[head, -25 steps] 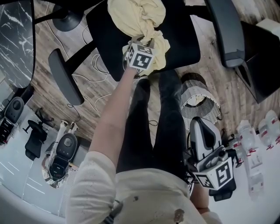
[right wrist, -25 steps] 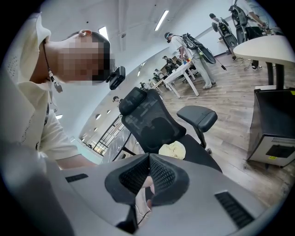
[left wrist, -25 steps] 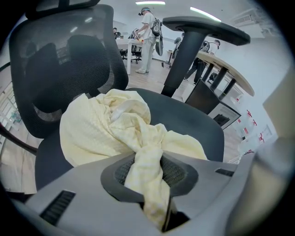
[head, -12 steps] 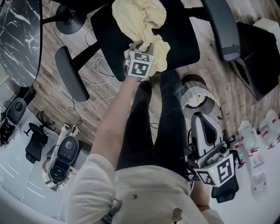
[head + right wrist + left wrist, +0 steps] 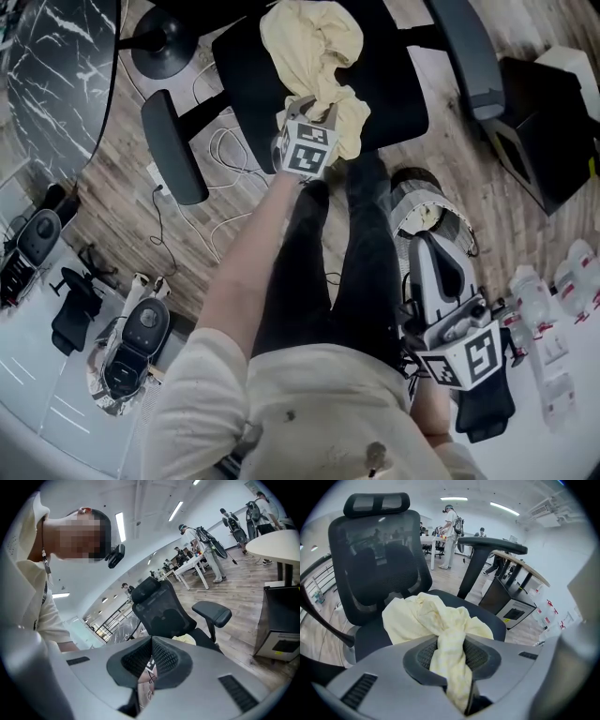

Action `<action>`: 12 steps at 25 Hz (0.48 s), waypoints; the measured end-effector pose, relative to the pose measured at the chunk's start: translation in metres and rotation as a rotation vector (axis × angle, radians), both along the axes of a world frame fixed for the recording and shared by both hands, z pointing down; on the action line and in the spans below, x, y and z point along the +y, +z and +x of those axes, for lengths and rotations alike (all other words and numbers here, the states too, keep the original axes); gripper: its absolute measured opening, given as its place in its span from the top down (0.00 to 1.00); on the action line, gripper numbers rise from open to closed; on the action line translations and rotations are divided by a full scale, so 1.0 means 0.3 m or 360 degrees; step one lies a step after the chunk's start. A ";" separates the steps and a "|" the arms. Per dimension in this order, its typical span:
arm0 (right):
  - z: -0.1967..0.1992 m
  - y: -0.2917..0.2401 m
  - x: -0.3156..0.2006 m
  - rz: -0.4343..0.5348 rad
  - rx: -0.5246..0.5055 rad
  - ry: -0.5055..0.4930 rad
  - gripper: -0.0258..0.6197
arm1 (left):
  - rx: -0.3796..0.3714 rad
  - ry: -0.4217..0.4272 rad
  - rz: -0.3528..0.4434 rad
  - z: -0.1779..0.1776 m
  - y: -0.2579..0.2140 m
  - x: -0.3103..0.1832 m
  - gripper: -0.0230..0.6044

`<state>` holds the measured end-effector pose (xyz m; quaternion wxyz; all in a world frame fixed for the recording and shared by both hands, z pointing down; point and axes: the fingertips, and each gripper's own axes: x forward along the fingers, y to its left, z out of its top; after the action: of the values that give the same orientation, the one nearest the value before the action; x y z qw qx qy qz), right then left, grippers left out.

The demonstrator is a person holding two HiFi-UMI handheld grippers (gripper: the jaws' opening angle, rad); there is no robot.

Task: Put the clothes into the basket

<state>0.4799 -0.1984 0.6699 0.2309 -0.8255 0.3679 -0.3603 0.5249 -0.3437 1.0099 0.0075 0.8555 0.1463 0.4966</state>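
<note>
A pale yellow garment (image 5: 314, 42) lies bunched on the black seat of an office chair (image 5: 394, 84). My left gripper (image 5: 314, 103) is shut on a twisted fold of it, drawing it up off the seat. In the left gripper view the garment (image 5: 426, 618) narrows to a rope pinched between the jaws of the left gripper (image 5: 451, 667). The white mesh basket (image 5: 412, 242) stands on the floor to the right of the person's legs, with something pale inside. My right gripper (image 5: 427, 248) hovers beside it, and in its own view the right gripper (image 5: 151, 660) has its jaws together, holding nothing.
The chair's armrests (image 5: 173, 145) (image 5: 473, 56) flank the seat. White cables (image 5: 220, 150) lie on the wooden floor to the left. A black box (image 5: 553, 122) and plastic bottles (image 5: 534, 291) are at the right, and a marble tabletop (image 5: 56, 66) is at the upper left.
My left gripper has risen with the garment's fold, stretching the cloth up from the seat. My right gripper has also risen a little beside the basket.
</note>
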 end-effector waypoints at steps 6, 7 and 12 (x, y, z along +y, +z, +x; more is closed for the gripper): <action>-0.051 -0.084 -0.027 -0.0014 0.0057 -0.0013 0.95 | 0.0099 0.0009 -0.0022 -0.043 -0.121 -0.015 0.78; -0.059 -0.096 -0.027 -0.0017 0.0067 -0.0012 0.95 | 0.0104 0.0013 -0.0023 -0.055 -0.140 -0.016 0.78; -0.118 -0.157 -0.026 -0.0016 0.0106 0.0008 0.95 | 0.0124 0.0037 -0.0018 -0.128 -0.232 -0.026 0.78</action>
<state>0.4444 -0.2061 0.6227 0.2151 -0.8391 0.3715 -0.3341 0.4866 -0.3514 0.9402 0.0008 0.8724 0.1594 0.4620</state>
